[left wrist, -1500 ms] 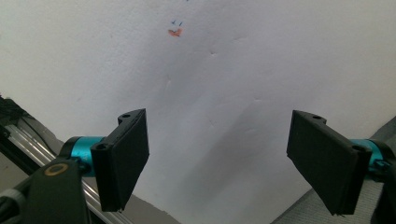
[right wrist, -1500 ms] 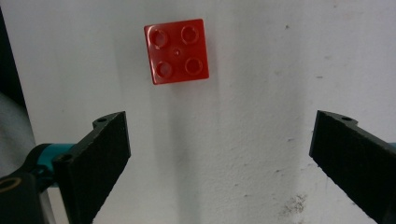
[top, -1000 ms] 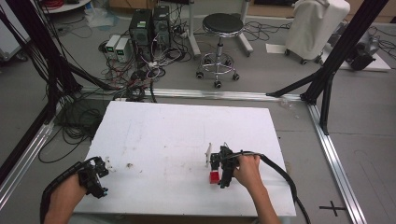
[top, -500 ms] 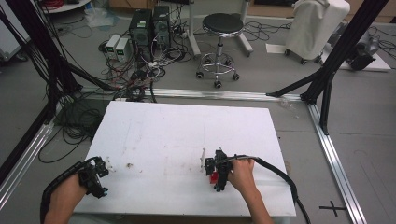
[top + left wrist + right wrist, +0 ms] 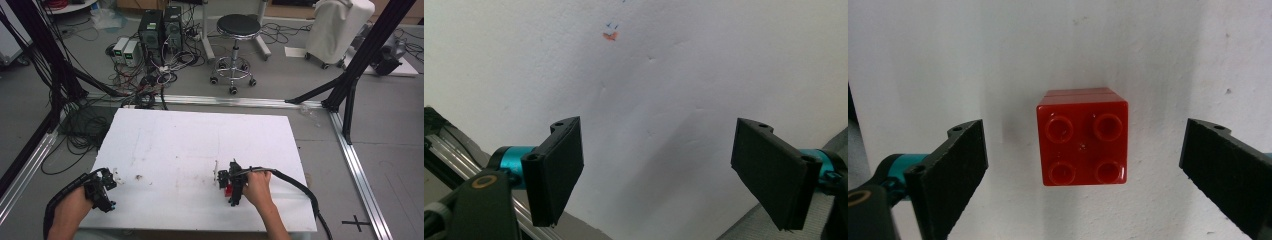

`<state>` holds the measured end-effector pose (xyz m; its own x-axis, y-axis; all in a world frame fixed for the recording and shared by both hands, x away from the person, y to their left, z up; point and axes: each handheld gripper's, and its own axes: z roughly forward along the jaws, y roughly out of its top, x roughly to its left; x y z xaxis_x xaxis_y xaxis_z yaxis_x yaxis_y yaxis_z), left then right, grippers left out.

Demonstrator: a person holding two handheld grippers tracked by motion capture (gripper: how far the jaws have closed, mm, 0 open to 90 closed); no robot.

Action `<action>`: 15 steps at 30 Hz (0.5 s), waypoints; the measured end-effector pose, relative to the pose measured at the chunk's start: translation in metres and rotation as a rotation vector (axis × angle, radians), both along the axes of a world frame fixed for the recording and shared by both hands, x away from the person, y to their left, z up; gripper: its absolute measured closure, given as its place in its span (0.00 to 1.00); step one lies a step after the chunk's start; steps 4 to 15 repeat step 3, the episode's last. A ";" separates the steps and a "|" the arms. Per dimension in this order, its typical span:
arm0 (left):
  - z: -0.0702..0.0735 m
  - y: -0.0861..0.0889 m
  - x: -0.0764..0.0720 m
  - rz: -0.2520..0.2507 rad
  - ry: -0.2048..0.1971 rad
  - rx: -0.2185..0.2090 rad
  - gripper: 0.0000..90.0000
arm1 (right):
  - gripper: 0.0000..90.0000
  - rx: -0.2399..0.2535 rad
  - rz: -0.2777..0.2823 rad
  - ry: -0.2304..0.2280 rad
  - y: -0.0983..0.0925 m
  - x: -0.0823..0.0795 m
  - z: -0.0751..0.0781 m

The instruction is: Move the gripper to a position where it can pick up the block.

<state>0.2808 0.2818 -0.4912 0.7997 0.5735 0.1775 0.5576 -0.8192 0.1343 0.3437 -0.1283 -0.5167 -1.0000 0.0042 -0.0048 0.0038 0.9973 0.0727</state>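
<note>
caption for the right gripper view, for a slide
Open right gripper poised over a red four-stud toy brick on the white table, jaws spread either side, not touching it.

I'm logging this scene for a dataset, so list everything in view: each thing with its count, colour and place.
table: one, white, centre of the high view.
brick: one, red, four studs, on the table between the right gripper's open jaws, touching neither.
orange mark: one, on the table ahead of the left gripper.
stool: one, black seat, wheeled, on the floor beyond the table.
computer boxes: two, dark, on the floor at far left, amid cables.
covered white unit: one, on the floor at far right.
black frame posts: several, at both sides.
left gripper: one, black, open, at the table's near left corner.
right gripper: one, black, open, over the brick.
</note>
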 end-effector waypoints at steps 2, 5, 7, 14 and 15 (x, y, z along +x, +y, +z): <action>0.000 0.000 0.000 -0.001 0.003 0.001 0.24 | 0.05 0.008 -0.007 -0.008 -0.001 0.000 0.001; -0.001 -0.001 0.000 -0.001 0.005 0.002 0.24 | 0.05 0.008 -0.007 -0.008 -0.001 0.000 0.001; -0.001 -0.001 0.000 -0.001 0.005 0.002 0.24 | 0.05 0.008 -0.007 -0.008 -0.001 0.000 0.001; -0.001 -0.001 0.000 -0.001 0.005 0.002 0.24 | 0.05 0.008 -0.007 -0.008 -0.001 0.000 0.001; -0.001 -0.001 0.000 -0.001 0.005 0.002 0.24 | 0.05 0.008 -0.007 -0.008 -0.001 0.000 0.001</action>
